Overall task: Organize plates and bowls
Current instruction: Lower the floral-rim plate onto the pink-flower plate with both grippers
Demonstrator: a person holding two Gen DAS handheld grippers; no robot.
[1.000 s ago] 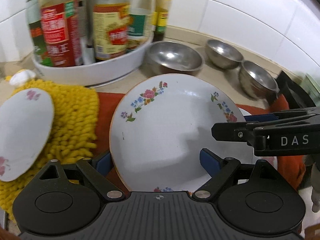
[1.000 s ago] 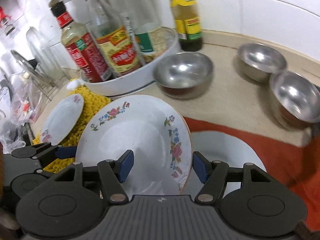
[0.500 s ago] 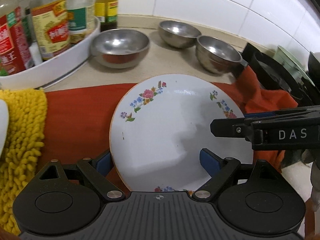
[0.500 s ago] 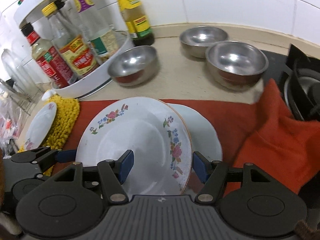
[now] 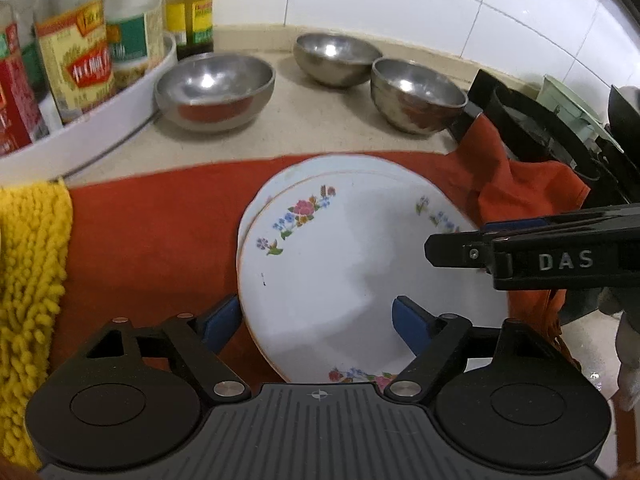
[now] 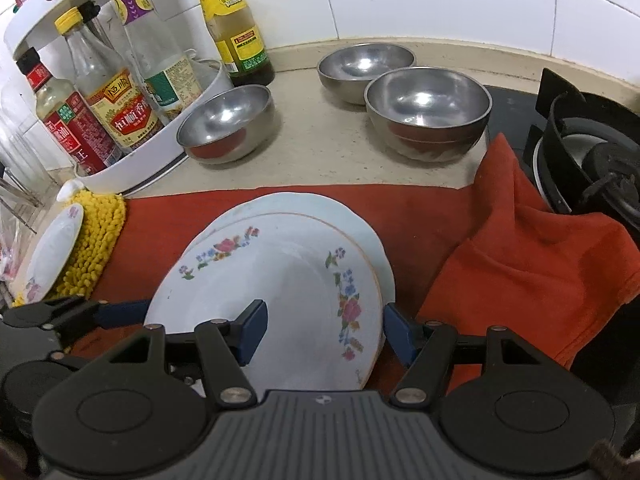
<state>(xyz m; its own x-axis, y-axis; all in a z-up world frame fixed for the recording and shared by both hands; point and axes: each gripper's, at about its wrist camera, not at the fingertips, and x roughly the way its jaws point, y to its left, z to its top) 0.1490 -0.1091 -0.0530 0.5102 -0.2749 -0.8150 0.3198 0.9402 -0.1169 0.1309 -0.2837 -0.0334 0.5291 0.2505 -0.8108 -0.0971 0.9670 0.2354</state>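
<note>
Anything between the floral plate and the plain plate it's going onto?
Nothing visible. The floral plate, with both grippers at its rim, sits directly over the plain plate on the red cloth; the bowls stand well behind.

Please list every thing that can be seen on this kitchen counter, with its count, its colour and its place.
floral plate: one, white, on the plain plate
plain plate: one, white, on the red cloth
red cloth: one, front of the counter
steel bowls: three, silver, behind the cloth
bottles: at least four, mixed labels, back left
rack: one, white, under most bottles
yellow mat: one, left
small plate: one, white floral, on the mat
stove: one, black, right
left tool: black, blue pads, jaws just closing on the floral plate's rim
right tool: same colours, gripping the opposite rim
</note>
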